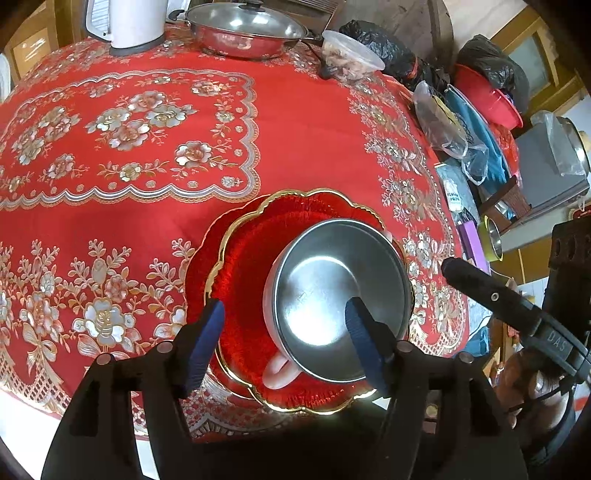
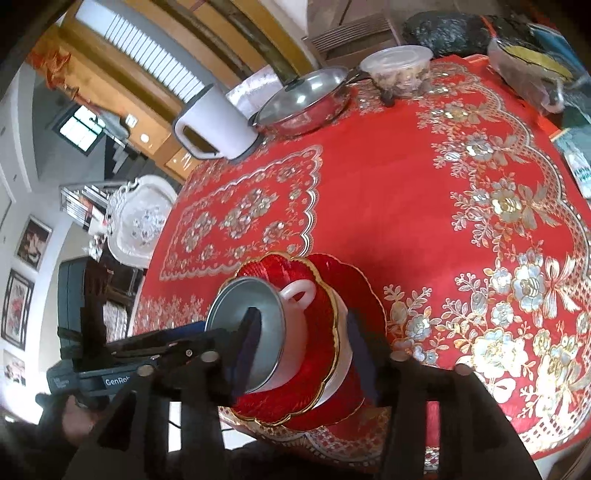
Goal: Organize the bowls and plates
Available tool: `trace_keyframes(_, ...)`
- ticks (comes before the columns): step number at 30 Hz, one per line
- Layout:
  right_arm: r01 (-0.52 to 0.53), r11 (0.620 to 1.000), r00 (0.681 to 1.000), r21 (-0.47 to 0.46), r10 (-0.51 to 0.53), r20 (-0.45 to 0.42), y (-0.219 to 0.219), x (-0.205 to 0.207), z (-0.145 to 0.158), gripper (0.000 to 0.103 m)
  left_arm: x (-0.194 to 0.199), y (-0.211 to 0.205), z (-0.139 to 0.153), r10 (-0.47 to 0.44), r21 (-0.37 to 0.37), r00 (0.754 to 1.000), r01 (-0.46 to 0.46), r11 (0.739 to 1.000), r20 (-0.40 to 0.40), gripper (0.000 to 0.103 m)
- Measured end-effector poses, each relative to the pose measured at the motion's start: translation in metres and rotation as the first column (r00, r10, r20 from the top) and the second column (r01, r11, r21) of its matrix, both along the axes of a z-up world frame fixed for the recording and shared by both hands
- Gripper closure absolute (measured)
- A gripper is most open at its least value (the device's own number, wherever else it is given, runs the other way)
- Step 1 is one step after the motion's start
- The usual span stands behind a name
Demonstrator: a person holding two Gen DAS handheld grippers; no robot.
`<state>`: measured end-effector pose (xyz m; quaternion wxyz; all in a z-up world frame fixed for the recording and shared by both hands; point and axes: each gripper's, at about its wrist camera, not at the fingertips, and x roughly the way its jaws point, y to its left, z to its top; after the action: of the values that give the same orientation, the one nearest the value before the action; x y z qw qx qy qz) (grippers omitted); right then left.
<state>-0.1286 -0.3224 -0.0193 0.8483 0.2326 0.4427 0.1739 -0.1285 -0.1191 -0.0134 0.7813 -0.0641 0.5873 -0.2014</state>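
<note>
Steel bowl (image 1: pixel 340 295) — glossy red plate (image 1: pixel 236 266)

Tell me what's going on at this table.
A person with a gripper in each hand is stacking dishes on the red tablecloth. A steel bowl sits on a red plate near the table's front edge. The left gripper is open, one finger inside the bowl and the other out over the plate. The right gripper is spread around the stack from the side, with the bowl and plate between its fingers; whether it touches them is unclear. A lidded pan and kettle stand at the far side.
</note>
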Motion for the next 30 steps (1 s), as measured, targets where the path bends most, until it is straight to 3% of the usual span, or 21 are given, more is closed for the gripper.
trace_keyframes(30, 0.022, 0.999, 1.0, 0.025, -0.022, -0.012, -0.009, -0.013, -0.004, 0.043, -0.005, -0.007, 0.006, -0.007, 0.004, 1.0, 0.007, 1.0, 0.014, 0.036)
